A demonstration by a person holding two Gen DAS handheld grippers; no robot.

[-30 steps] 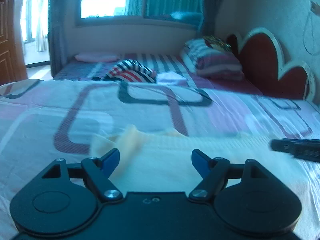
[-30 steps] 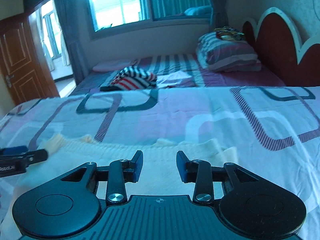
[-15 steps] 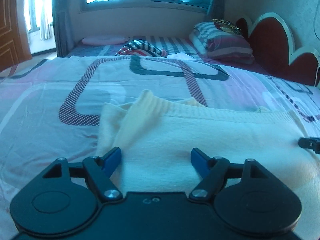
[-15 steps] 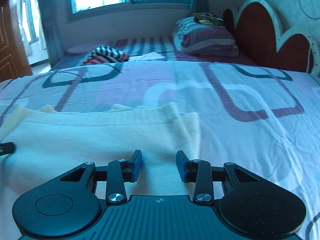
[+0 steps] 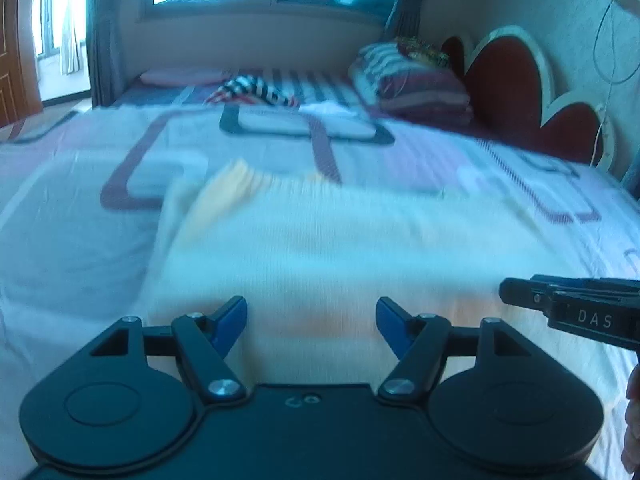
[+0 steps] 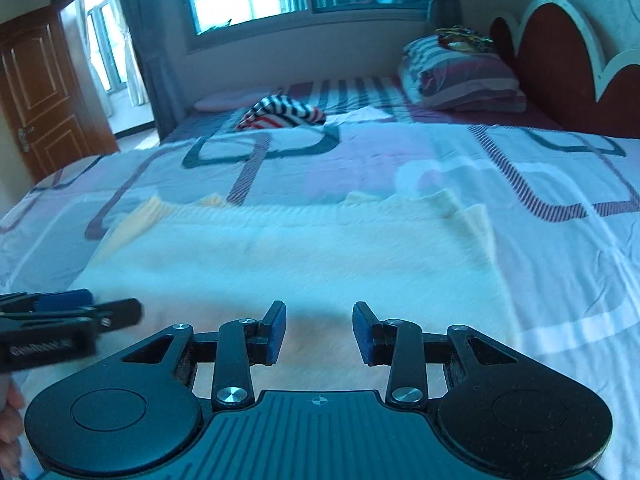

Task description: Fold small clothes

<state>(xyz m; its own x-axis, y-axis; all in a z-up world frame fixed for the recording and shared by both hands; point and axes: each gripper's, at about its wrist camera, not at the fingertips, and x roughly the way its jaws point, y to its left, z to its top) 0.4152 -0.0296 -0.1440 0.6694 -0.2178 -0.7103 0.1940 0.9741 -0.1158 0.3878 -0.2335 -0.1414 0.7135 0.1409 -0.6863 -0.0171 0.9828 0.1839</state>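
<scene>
A cream knit garment (image 6: 288,264) is being shown spread flat on the patterned bedsheet (image 6: 560,248), its sleeves tucked at both far corners. The left gripper (image 5: 311,320) is being held over the garment's near edge, jaws spread, nothing pinched. The right gripper (image 6: 319,330) is being held over the same near edge, jaws parted, nothing gripped. Beyond the garment, a striped cloth (image 6: 280,114) and a folded quilt (image 6: 460,76) are lying near the headboard (image 6: 556,48).

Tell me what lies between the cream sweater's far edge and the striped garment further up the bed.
In the right wrist view, only bare patterned bedsheet lies between the cream sweater and the striped garment. Nothing else sits on that stretch.
</scene>
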